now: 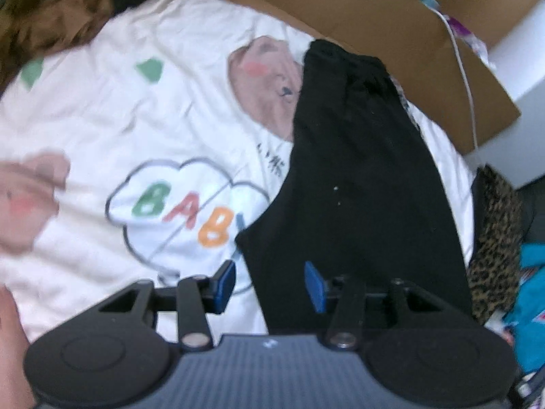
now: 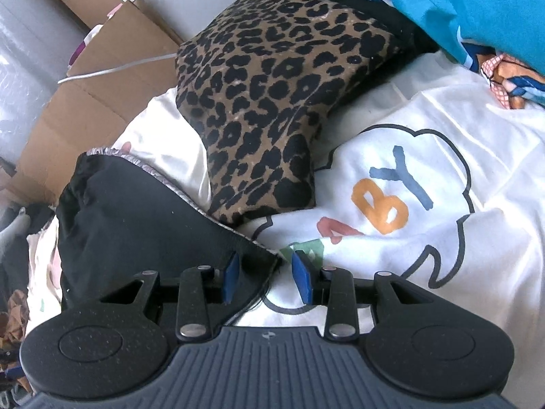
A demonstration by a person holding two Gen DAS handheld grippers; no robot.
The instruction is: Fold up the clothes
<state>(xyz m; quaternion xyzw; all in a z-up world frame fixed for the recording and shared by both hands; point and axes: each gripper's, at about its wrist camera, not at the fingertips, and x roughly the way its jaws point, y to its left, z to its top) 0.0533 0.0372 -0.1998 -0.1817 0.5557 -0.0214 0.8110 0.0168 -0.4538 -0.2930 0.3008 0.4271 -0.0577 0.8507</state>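
A black garment (image 1: 357, 187) lies flat on a white bedsheet (image 1: 119, 109) printed with bears and "BABY"; its elastic waist is at the far end. My left gripper (image 1: 270, 284) hovers over the garment's near left edge, jaws apart, with black cloth under the right pad and bare sheet under the left. In the right wrist view the black garment (image 2: 136, 211) lies at the left with a silvery trim. One of its corners sits between the spread pads of my right gripper (image 2: 266, 277), and neither pad presses on it.
A folded leopard-print garment (image 2: 265, 85) lies just beyond the black one, also visible as a leopard-print strip (image 1: 494, 238). Blue clothes (image 2: 442, 0) are piled at the back right. A cardboard box (image 1: 374, 17) with a white cable (image 2: 112, 70) borders the bed. A hand (image 1: 10, 341) holds the left gripper.
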